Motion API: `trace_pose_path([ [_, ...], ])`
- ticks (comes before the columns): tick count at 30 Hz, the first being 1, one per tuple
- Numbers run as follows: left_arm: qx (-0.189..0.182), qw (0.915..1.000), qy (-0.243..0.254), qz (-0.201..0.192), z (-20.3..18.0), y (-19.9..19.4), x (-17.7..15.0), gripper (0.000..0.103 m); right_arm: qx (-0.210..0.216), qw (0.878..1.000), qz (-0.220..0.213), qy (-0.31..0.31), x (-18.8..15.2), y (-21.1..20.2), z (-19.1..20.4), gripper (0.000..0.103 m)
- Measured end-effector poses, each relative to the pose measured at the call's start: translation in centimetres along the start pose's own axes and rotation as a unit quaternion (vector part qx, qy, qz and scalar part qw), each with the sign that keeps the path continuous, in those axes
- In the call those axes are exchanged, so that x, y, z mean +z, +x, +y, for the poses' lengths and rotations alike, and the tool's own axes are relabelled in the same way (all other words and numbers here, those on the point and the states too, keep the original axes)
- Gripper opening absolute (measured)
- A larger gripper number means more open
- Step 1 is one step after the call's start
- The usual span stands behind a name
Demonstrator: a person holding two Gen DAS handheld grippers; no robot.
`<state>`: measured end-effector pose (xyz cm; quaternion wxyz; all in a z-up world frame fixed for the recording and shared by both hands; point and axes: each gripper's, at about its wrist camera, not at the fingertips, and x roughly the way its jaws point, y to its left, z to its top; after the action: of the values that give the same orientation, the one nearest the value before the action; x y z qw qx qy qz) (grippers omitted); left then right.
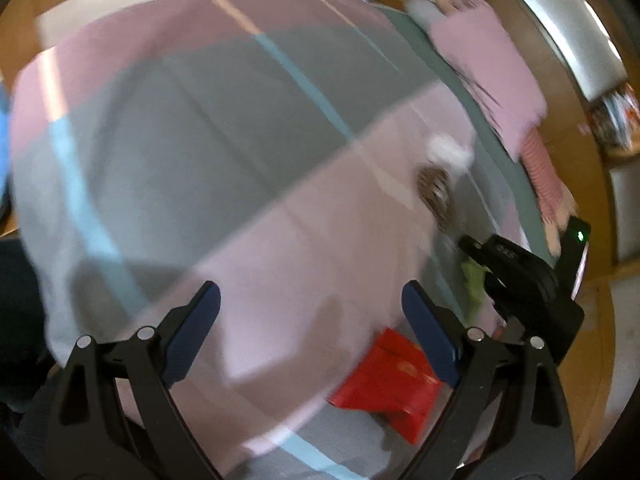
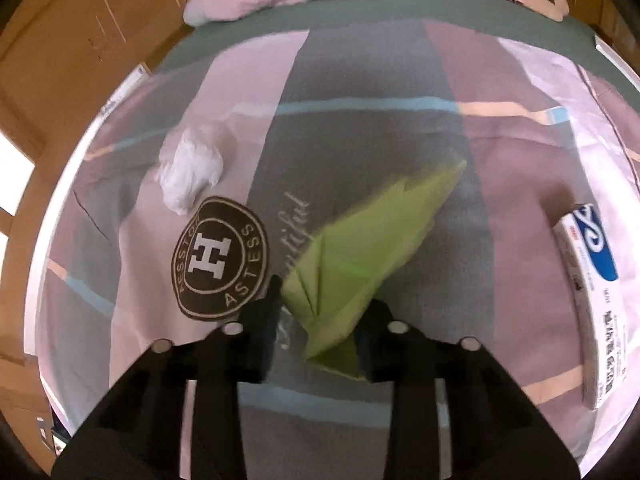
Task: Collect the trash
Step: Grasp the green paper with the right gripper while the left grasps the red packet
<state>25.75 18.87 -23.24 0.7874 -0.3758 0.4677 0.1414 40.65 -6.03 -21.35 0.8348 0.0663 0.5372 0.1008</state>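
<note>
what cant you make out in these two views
- Left wrist view: motion blur smears the round brown patch and crumpled white tissue.
- Left wrist view: red packet partly behind the left gripper's finger.
- Right wrist view: right gripper covers the green folded paper's near end.

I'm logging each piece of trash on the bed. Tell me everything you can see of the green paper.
The green paper is a lime-green sheet, thin like a napkin, folded into a long pointed shape with creases along its length. It lies slanted over the grey stripe of the bedspread, tip pointing away. The right tool is shut on its near end. Beside it lies a round brown badge.
</note>
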Motion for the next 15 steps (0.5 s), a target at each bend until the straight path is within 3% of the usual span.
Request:
trace_pose_path([
  [2,-0.023,0.9969,0.065,0.038,-2.3,1.0,-0.9,0.092,-0.001,1.000,-0.018,0.002,-0.5,-2.0,-1.4,0.032],
  [5,-0.041,0.9813,0.173,0.074,-5.8,1.8,-3.1,0.092,0.008,0.999,-0.046,0.008,-1.8,-6.1,-3.4,0.032],
  [8,-0.007,0.9607,0.266,0.078,-8.2,2.5,-5.4,0.092,0.024,0.997,-0.070,0.008,-4.0,-10.5,-5.1,0.032],
  [11,0.030,0.9495,0.298,0.093,-8.7,3.9,-6.4,0.090,0.035,0.996,-0.085,-0.009,-6.6,-13.9,-5.3,0.032],
  [15,0.055,0.9412,0.320,0.094,-8.6,4.9,-6.8,0.074,0.045,0.994,-0.096,-0.027,-10.6,-17.1,-5.0,0.032],
])
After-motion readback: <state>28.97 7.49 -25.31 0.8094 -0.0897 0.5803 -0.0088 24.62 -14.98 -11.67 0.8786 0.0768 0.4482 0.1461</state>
